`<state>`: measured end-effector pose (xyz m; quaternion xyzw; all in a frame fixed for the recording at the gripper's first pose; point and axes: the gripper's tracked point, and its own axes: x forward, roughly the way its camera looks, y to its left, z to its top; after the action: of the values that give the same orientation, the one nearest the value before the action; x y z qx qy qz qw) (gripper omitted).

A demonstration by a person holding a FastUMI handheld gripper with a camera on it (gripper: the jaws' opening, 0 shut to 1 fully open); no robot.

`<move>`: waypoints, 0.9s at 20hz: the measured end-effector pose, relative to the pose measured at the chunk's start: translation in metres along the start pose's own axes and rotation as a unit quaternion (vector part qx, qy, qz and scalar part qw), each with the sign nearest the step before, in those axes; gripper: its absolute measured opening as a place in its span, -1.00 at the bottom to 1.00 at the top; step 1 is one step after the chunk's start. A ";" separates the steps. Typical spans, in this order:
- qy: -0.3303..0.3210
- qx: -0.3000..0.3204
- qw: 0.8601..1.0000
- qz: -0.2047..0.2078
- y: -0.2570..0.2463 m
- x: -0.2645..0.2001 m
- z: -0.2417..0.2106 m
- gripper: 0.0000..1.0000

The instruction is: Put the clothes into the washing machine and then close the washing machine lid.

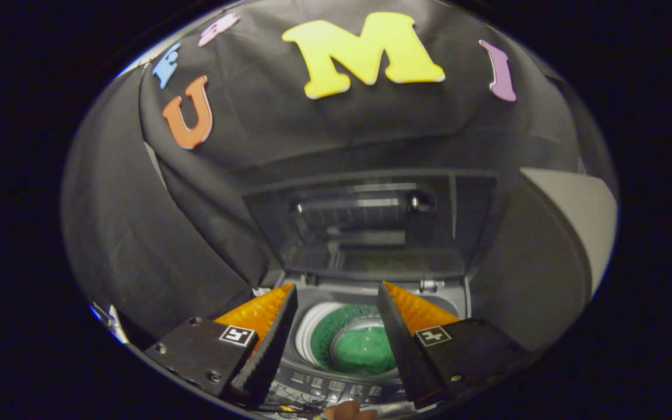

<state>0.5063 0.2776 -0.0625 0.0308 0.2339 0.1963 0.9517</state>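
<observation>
The gripper (336,326) hovers over the machine with its two fingers spread wide and nothing between them but open air.

Left to right: the left finger (266,344) hangs above the near-left rim. In the gap between the fingers, and below them, is the round white-rimmed drum of the top-loading washing machine (312,326), and in it lies the soft green garment (365,353), bunched low in the tub. Then comes the right finger (400,344).

Beyond the fingertips the dark, flat washing machine lid (359,227) stands raised, leaning back toward the black cloth wall. Just under the fingers runs the control panel (336,391), with a fingertip of a person's hand (350,411) at its near edge.

The cloth looks light and limp and seems already loaded. The lid is likely stiff and hinged at the back; its free upper edge, or the bar across it, looks the best place to catch and pull down.
</observation>
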 end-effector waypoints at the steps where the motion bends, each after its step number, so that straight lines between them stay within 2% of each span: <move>1: -0.022 -0.005 1.000 0.004 0.004 -0.007 0.019 0.72; 5: -0.096 -0.042 0.994 0.015 0.022 -0.027 0.093 0.71; 8: -0.113 -0.064 0.991 -0.007 0.018 -0.011 0.131 0.71; 14: -0.045 -0.048 0.996 -0.064 -0.008 0.075 0.130 0.72; 18: -0.006 -0.043 0.996 -0.081 -0.013 0.117 0.118 0.72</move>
<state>0.6596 0.3147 -0.0104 -0.0285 0.2215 0.1281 0.9663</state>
